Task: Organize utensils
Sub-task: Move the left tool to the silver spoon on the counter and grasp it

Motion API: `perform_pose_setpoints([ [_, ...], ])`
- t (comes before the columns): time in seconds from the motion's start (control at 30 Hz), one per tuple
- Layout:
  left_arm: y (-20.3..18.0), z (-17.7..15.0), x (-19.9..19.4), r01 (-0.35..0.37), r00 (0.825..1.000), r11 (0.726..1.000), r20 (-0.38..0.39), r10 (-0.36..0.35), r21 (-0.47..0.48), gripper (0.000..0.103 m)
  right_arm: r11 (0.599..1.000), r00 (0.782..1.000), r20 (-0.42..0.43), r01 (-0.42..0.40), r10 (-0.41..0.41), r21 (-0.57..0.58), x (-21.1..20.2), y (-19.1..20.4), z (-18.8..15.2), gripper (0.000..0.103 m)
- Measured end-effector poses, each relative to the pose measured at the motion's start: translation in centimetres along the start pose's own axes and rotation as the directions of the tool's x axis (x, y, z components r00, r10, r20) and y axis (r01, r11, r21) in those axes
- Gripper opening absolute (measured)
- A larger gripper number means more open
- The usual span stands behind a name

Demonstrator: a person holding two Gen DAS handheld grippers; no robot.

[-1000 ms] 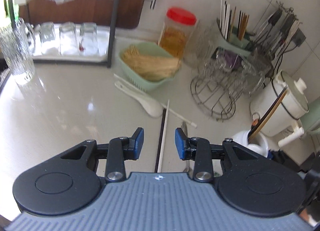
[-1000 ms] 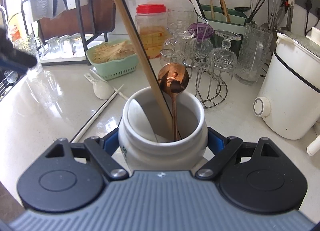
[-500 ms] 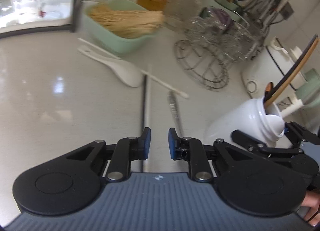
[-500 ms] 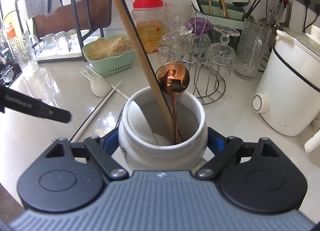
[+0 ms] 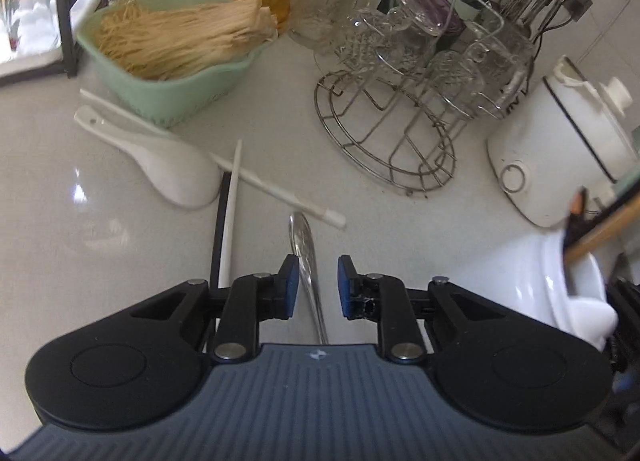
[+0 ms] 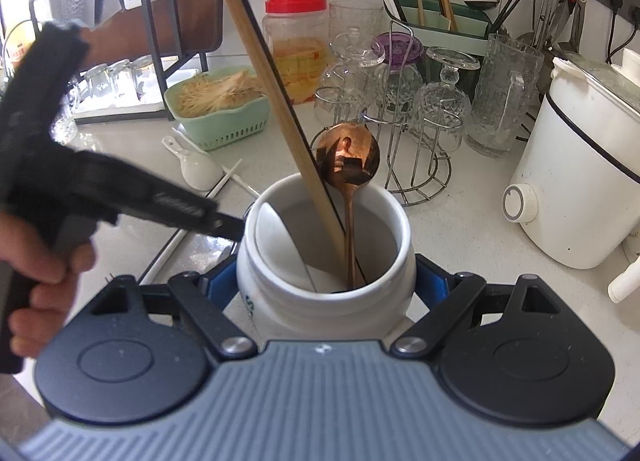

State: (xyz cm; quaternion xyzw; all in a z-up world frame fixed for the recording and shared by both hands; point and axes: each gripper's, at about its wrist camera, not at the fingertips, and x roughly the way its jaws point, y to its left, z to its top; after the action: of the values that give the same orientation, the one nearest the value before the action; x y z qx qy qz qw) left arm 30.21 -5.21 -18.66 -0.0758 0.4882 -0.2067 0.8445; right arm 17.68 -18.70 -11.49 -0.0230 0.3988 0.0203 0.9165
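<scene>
The left claw (image 5: 314, 285) hangs low over the worktop (image 5: 100, 221) with a silver spoon (image 5: 306, 257) lying right between its blue pads. The jaws stand narrow, with a little air on either side of the handle, so nothing is gripped yet. What matters here is the lie of that spoon: its long axis runs almost straight away from the claw, bowl at the far end, handle passing back under the claw's body. That sets the pads square across the thin handle, which I judge is the right line for a pinch.

A white chopstick (image 5: 229, 221) lies just to the left, nearly parallel, close enough to get caught if the claw drifts that way. A white ladle (image 5: 168, 165) sits further off.

The right claw (image 6: 326, 285) is clamped on the white jar (image 6: 326, 301), which already holds a copper spoon (image 6: 347, 159) and a long wooden stick (image 6: 272, 93). The jar stands just right of the left claw, so it is the left one that is nearer the silver spoon.
</scene>
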Motion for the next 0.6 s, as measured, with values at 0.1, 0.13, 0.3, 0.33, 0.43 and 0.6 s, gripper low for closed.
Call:
perform_pose_setpoints([
  [0.1, -0.4, 0.6, 0.9, -0.036, 0.999, 0.999, 0.0, 0.036, 0.034, 0.023, 1.0, 1.0, 0.001, 0.0, 0.0, 0.001, -0.1, 0.0, -0.1, 0.091],
  [0.13, -0.6, 0.7, 1.2, -0.066, 0.998, 0.996, 0.002, 0.066, 0.054, 0.023, 1.0, 1.0, 0.0, 0.0, 0.0, 0.001, -0.1, 0.0, -0.1, 0.09],
  [0.3, -1.7, 1.1, 2.2, -0.134, 0.991, 0.981, 0.017, 0.133, 0.141, 0.023, 1.0, 1.0, -0.001, 0.0, 0.0, 0.002, -0.1, 0.0, -0.1, 0.09],
  [0.33, -1.9, 1.2, 2.2, -0.14, 0.99, 0.978, 0.019, 0.139, 0.153, 0.023, 1.0, 1.0, -0.002, 0.0, 0.0, 0.002, -0.1, 0.0, 0.0, 0.091],
  [0.43, -2.4, 1.5, 2.8, -0.149, 0.989, 0.974, 0.021, 0.147, 0.171, 0.023, 1.0, 1.0, -0.005, -0.002, 0.002, 0.0, -0.1, 0.0, 0.0, 0.091],
  [0.6, -2.5, 1.7, 2.7, -0.172, 0.985, 0.971, 0.008, 0.173, 0.164, 0.004, 1.0, 1.0, -0.008, -0.01, 0.01, -0.009, -0.1, -0.1, 0.0, 0.091],
])
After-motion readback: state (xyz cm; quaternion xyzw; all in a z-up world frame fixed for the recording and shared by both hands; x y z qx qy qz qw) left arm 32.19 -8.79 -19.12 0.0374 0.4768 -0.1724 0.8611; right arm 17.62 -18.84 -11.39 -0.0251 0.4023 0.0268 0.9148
